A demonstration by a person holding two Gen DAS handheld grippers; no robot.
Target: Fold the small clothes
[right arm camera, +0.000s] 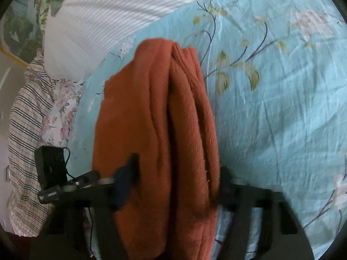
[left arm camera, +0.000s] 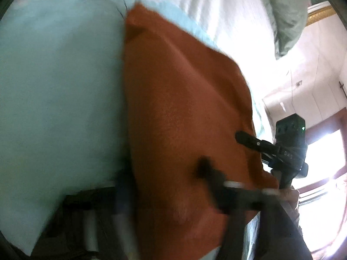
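Note:
A rust-orange fleecy cloth [right arm camera: 156,117] hangs bunched in long folds between the fingers of my right gripper [right arm camera: 175,177], which is shut on it above the light blue floral bedsheet [right arm camera: 271,112]. In the left wrist view the same cloth [left arm camera: 184,99] is spread wide and blurred. My left gripper [left arm camera: 164,173] is shut on its lower edge, one finger [left arm camera: 203,166] lying over the cloth. The right gripper [left arm camera: 288,145] shows at that view's right edge, beside the cloth's side.
A white striped pillow [right arm camera: 104,21] lies at the back. A checked cloth [right arm camera: 26,130] and a floral cloth [right arm camera: 63,117] lie at the left. A green cloth [left arm camera: 284,15] sits far off. A wall and doorway [left arm camera: 325,134] are at the right.

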